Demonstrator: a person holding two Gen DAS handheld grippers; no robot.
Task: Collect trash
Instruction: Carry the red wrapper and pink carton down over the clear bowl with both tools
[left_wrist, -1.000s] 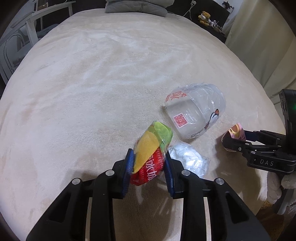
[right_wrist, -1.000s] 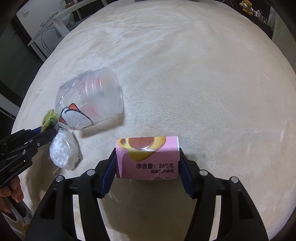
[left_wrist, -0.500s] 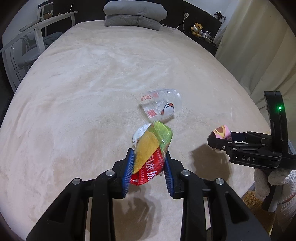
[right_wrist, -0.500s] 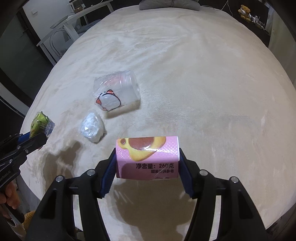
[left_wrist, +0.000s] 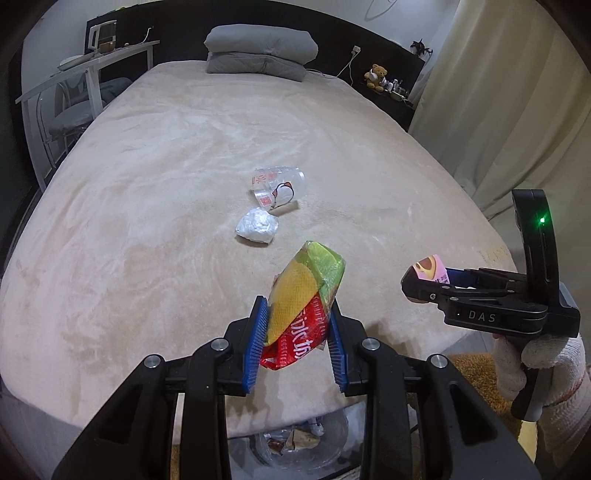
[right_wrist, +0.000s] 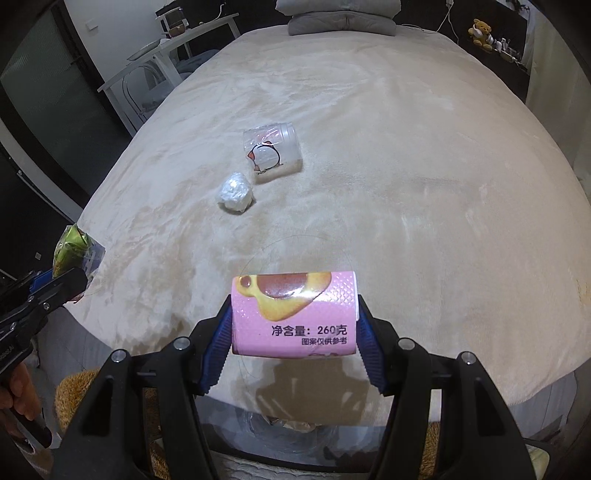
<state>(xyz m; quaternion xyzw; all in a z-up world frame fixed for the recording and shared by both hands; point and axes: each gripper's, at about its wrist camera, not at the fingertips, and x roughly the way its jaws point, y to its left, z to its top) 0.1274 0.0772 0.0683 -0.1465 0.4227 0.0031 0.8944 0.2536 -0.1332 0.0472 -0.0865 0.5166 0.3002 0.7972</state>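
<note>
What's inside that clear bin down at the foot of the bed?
Through the clear bin, some crumpled wrappers show near its middle. The bed edge and the left tool cover the rest.

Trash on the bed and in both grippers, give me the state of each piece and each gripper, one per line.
left gripper: shut on the snack wrapper
snack wrapper: crumpled, held above the bed
right gripper: shut on the pink box
pink box: held sideways, off the bed
clear plastic cup: lying on its side on the bed
white plastic wad: crumpled, beside the cup
bin: below the bed edge, trash inside
</note>
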